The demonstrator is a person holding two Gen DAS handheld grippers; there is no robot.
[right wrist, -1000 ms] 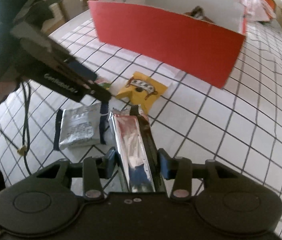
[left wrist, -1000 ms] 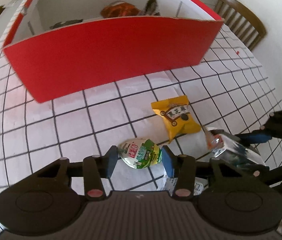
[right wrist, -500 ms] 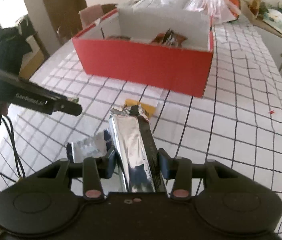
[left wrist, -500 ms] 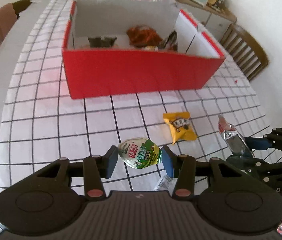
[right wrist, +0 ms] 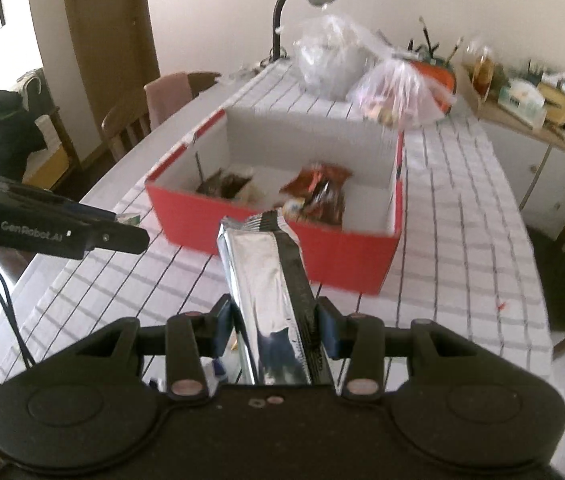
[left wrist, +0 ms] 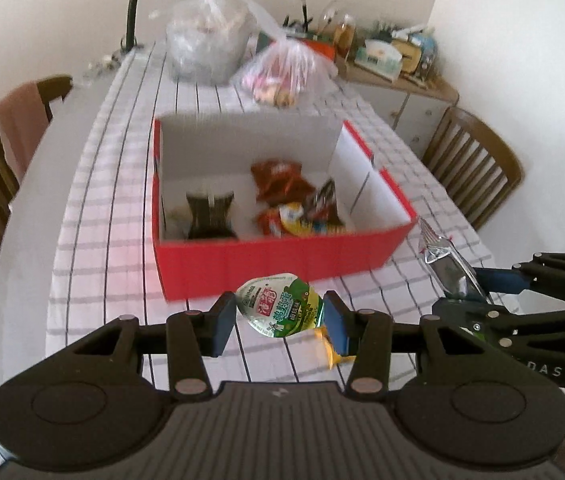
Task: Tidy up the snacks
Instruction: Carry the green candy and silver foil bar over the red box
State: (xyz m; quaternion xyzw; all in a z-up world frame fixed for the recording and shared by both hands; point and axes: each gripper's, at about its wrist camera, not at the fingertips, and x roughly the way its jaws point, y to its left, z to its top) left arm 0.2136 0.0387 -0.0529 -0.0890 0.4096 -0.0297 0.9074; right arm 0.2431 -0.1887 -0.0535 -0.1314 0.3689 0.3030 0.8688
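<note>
Left tool (left wrist: 279, 316) grips a green pouch (left wrist: 280, 310) at lower centre, right tool (right wrist: 272, 330) clamps a foil bar (right wrist: 264, 300), both lifted off the surface (right wrist: 462, 240) short of the red box (left wrist: 282, 262), likely to clear its wall.

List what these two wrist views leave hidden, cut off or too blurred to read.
- Yellow packet, left wrist view: mostly hidden behind the left gripper and its green pouch.
- Silver packet, right wrist view: lower end hidden behind the right gripper; its label is unreadable.
- Red box, both views: snacks inside are blurred; the near wall hides part of the floor.
- Table, right wrist view: the area just below is covered by the gripper body.
</note>
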